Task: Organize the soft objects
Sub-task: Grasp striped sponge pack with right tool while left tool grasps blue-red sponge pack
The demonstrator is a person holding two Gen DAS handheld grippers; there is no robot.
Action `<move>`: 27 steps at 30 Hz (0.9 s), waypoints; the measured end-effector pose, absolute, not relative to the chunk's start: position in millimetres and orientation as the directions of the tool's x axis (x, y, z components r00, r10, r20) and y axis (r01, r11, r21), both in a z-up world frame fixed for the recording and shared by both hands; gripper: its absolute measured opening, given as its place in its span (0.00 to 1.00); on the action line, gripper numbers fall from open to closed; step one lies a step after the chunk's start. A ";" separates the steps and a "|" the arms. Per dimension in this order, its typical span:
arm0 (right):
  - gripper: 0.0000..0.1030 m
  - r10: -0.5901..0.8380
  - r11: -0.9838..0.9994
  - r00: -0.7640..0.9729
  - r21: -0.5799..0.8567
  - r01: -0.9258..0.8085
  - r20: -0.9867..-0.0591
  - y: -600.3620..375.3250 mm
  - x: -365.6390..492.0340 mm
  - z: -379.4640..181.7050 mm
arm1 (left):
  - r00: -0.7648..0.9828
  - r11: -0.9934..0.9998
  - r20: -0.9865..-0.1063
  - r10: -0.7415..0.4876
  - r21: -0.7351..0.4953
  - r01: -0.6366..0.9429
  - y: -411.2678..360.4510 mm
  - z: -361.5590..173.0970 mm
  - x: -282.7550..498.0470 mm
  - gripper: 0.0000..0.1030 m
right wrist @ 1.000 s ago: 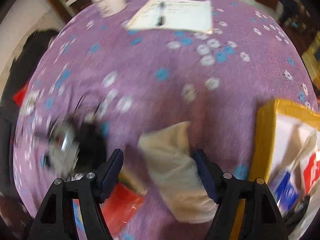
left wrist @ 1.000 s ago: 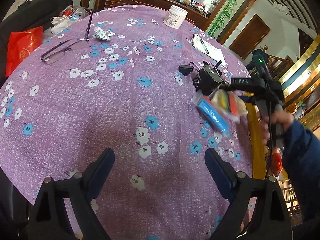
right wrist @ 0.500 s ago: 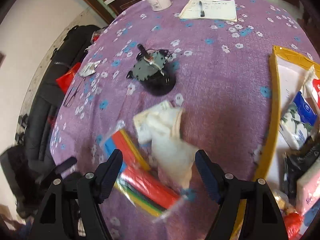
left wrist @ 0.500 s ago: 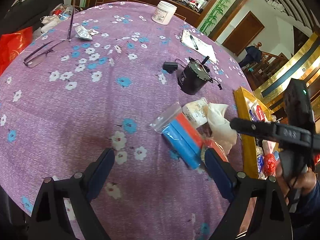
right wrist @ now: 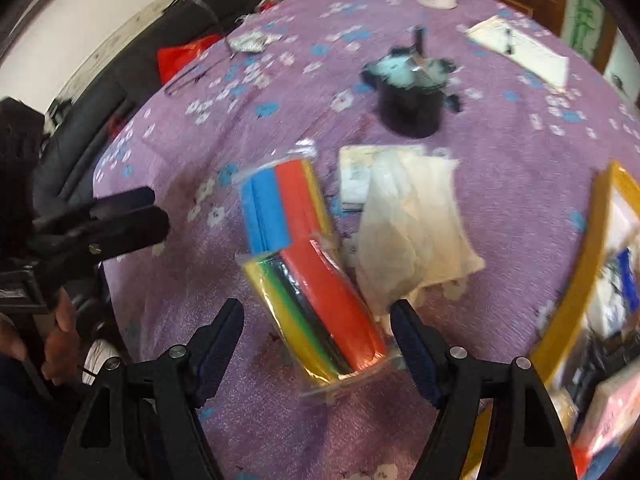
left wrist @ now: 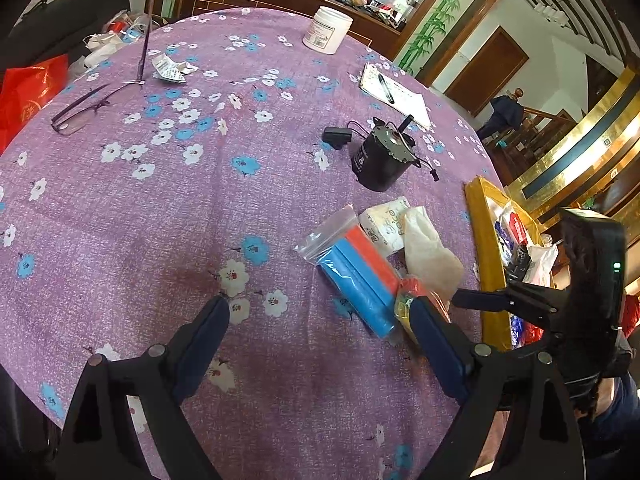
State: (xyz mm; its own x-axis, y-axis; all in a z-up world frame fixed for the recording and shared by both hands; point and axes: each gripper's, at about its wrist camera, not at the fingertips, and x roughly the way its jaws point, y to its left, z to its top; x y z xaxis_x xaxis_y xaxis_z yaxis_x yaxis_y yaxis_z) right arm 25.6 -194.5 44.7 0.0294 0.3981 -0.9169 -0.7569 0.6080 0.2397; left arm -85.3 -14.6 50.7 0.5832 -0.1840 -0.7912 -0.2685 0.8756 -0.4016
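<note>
Far left on the purple flowered tablecloth [left wrist: 120, 220], the glasses [left wrist: 80, 110] lie near that edge, out of the action. The left gripper [left wrist: 318, 336] hangs over bare cloth near the front edge, jaws spread wide with nothing between them, exactly as it was a second ago.

Now the middle, where the story is. A second back the right gripper carried a clear bag and a pale cloth in the air above the table; now that whole bundle lies on the cloth. The bag of blue and red foam sticks [left wrist: 356, 276] rests right of centre, a second bag of red, yellow and green sticks [right wrist: 316, 312] overlaps its near end, and the cream cloth [right wrist: 412, 232] sprawls just beside them, partly over a white tissue pack [left wrist: 384, 220]. The black motor [left wrist: 380, 160] stands just behind the pile.

The right gripper [right wrist: 318, 336] hovers over the second bag, its jaws wide on either side but not pressing; nothing is in its grasp.

Right again, the yellow-rimmed tray [left wrist: 480, 240] waits at the right edge, already holding packets. The pile has landed close beside it, so the likely next move is a pick of one soft item, then a short carry into the tray.
</note>
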 end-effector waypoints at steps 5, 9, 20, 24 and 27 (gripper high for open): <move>0.61 0.386 0.584 -0.009 0.252 -0.772 -0.922 -187.3 25.3 28.9 | 0.591 0.871 -0.789 -0.171 -0.401 -0.284 -11.0 52.5 -90.3 0.88; 0.45 0.435 0.638 -0.046 0.344 -0.689 -0.899 -205.1 34.8 33.0 | 0.587 0.866 -0.792 -0.168 -0.403 -0.295 -11.0 51.5 -90.8 0.88; 0.45 0.485 0.648 0.031 0.336 -0.684 -0.874 -246.5 9.7 62.9 | 0.559 0.848 -0.795 -0.236 -0.449 -0.281 -35.5 47.5 -60.1 0.88; 0.45 0.493 0.661 0.045 0.340 -0.669 -0.869 -262.7 9.6 65.2 | 0.478 0.847 -0.848 -0.231 -0.417 -0.331 -50.0 34.3 -30.5 0.88; 0.45 0.498 0.675 0.060 0.344 -0.653 -0.865 -276.0 13.3 65.9 | 0.436 0.855 -0.874 -0.216 -0.385 -0.348 -59.5 22.2 -13.5 0.88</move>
State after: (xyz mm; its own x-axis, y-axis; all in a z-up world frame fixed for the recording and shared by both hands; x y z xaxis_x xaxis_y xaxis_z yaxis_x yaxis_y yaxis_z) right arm 13.3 -276.0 65.9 0.0600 0.4985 -0.8648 -0.6526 0.6752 0.3439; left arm -13.5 -59.5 22.2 0.4358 -0.2161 -0.8737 -0.3483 0.8546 -0.3852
